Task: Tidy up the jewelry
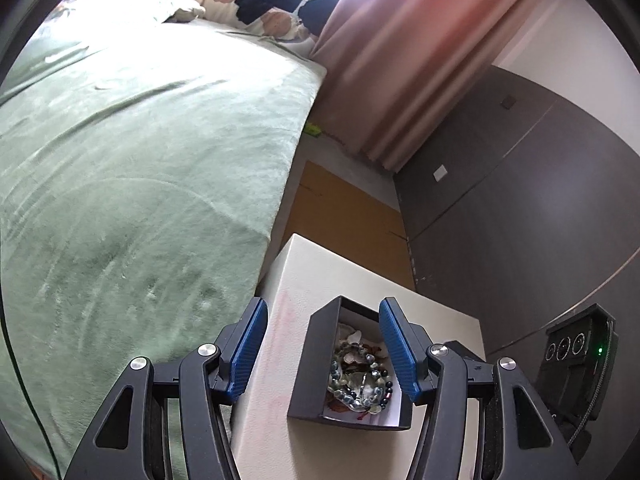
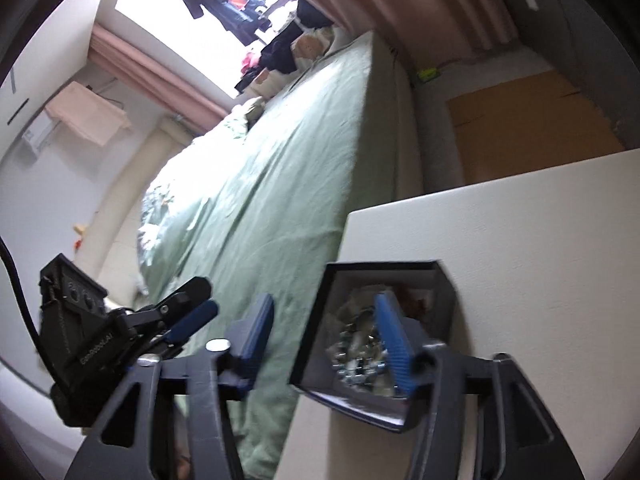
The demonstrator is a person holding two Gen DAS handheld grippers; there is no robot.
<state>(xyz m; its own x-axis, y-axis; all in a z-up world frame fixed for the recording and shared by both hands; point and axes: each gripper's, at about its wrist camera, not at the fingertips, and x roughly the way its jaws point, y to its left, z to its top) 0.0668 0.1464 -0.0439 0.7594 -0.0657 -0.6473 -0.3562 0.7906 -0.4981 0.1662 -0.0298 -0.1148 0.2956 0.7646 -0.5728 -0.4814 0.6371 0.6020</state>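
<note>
I see the jewelry (image 1: 360, 376) heaped in the open dark box (image 1: 316, 360) on the bench (image 1: 352, 268), lower centre. The left gripper (image 1: 324, 348) and the right gripper (image 2: 324, 336) both have jaws released, empty. I judge the gathering nearly done; no lid is visible.

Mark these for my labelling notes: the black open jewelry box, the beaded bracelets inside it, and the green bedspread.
black open jewelry box (image 1: 310, 354): left wrist view, left outer wall.
beaded bracelets (image 1: 360, 384): left wrist view, middle of pile.
green bedspread (image 1: 140, 184): left wrist view, top surface.
</note>
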